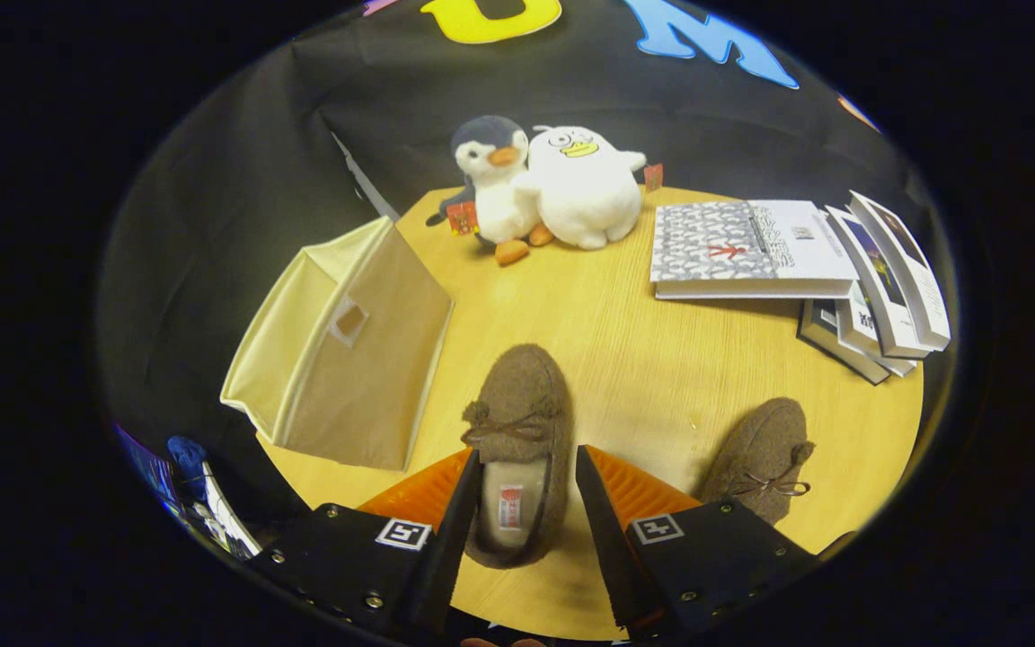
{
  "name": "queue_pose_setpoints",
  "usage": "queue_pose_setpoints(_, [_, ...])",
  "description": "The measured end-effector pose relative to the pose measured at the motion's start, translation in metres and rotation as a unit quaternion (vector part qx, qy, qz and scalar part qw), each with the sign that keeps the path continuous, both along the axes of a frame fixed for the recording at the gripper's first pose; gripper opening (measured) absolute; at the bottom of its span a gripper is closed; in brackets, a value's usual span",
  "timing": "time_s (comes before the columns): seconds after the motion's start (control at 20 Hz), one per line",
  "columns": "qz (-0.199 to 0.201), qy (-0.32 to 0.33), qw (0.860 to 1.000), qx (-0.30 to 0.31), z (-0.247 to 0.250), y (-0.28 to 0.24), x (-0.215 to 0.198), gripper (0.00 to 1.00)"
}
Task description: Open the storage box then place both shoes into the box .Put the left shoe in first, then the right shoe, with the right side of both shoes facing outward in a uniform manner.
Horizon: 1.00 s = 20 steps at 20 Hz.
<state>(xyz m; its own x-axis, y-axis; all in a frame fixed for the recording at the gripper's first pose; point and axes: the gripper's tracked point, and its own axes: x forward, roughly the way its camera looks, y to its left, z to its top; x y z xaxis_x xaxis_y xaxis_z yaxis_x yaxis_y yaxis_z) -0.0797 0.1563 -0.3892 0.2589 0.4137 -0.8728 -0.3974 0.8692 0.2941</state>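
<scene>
A brown felt moccasin shoe [517,404] with a bow lies on the round wooden table [643,359], toe pointing away from me. My gripper [528,452] is open, with a finger on either side of its heel; the pale lining and a small label show between the fingers. The second brown shoe [765,449] lies to the right of the right finger, angled with its toe away. A beige fabric storage box [351,359] stands to the left of the first shoe. Its tan face with a cut-out handle is towards me, and a cream panel shows on its left side.
A penguin plush [490,184] and a white duck plush [582,184] sit at the far side of the table. A flat patterned book [747,247] and several leaning books [886,279] take up the far right. Bare wood lies between the shoes and the toys.
</scene>
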Motion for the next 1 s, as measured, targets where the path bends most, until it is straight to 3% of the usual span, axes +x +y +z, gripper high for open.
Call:
queue_pose_setpoints(0.15, [-0.008, 0.051, 0.999, -0.016, -0.026, -0.002, -0.006, 0.66])
queue_pose_setpoints(0.45, [-0.012, 0.092, 0.993, -0.074, -0.07, -0.01, 0.002, 0.66])
queue_pose_setpoints(0.6, [-0.003, 0.101, 0.992, -0.075, -0.079, 0.002, 0.004, 0.64])
queue_pose_setpoints(0.65, [0.002, 0.103, 0.993, -0.062, -0.081, 0.011, 0.002, 0.55])
queue_pose_setpoints(0.75, [0.003, 0.104, 0.992, -0.071, -0.077, 0.01, 0.003, 0.09])
queue_pose_setpoints(0.85, [-0.007, 0.105, 0.993, -0.06, -0.075, 0.014, 0.004, 0.0])
queue_pose_setpoints(1.0, [-0.009, 0.104, 0.993, -0.063, -0.06, 0.009, 0.004, 0.0])
